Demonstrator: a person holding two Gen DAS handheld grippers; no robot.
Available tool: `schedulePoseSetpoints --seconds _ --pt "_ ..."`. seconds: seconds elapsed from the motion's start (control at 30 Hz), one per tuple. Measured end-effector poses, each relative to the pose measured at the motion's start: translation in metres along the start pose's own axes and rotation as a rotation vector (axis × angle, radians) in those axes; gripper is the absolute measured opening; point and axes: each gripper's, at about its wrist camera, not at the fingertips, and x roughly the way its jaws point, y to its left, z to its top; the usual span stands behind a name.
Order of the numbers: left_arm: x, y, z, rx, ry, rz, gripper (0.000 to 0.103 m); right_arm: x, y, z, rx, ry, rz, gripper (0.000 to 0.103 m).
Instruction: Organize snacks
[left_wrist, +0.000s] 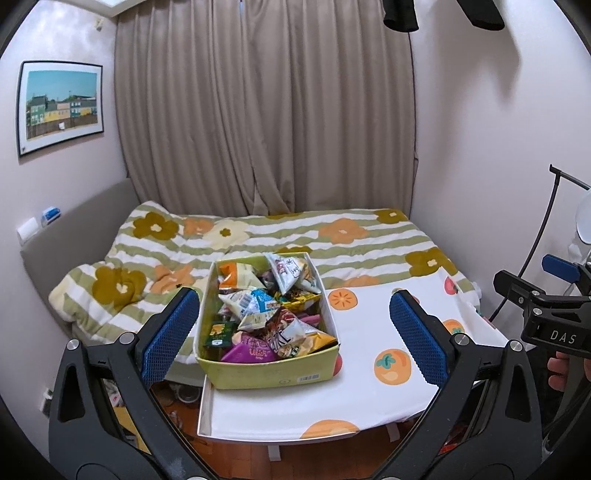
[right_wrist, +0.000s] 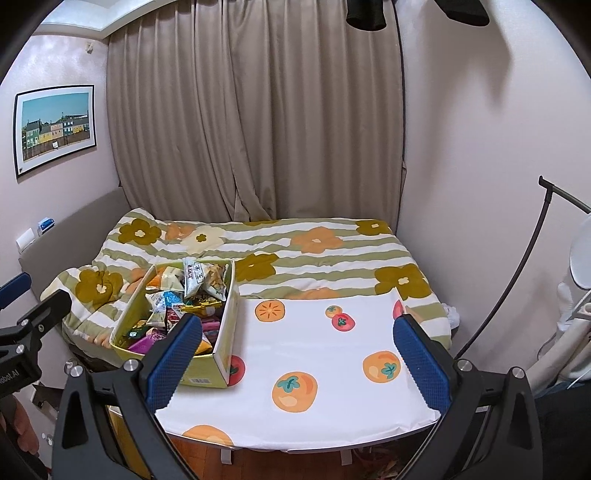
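Note:
A yellow-green cardboard box (left_wrist: 273, 376) (right_wrist: 225, 332) full of small snack packets (left_wrist: 266, 314) (right_wrist: 184, 295) stands on the left part of a white table with orange fruit prints (left_wrist: 369, 387) (right_wrist: 325, 369). My left gripper (left_wrist: 295, 336) hangs open in front of the box, its blue pads wide apart and nothing between them. My right gripper (right_wrist: 295, 354) is also open and empty, over the table's middle, to the right of the box. The right gripper's black body (left_wrist: 546, 314) shows at the right edge of the left wrist view, with a hand below it.
A bed with a green-striped flowered blanket (left_wrist: 295, 236) (right_wrist: 314, 251) lies right behind the table. Beige curtains (left_wrist: 266, 110) cover the back wall. A framed picture (left_wrist: 61, 107) hangs on the left. A black stand (right_wrist: 517, 277) and white items are at the right. Wood floor lies below.

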Motion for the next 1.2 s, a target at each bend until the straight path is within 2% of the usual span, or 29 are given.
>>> schedulePoseSetpoints --seconds 1.2 --pt "0.013 -0.005 -0.008 -0.014 0.019 0.029 0.102 0.009 -0.002 -0.002 0.006 0.033 -0.005 0.103"
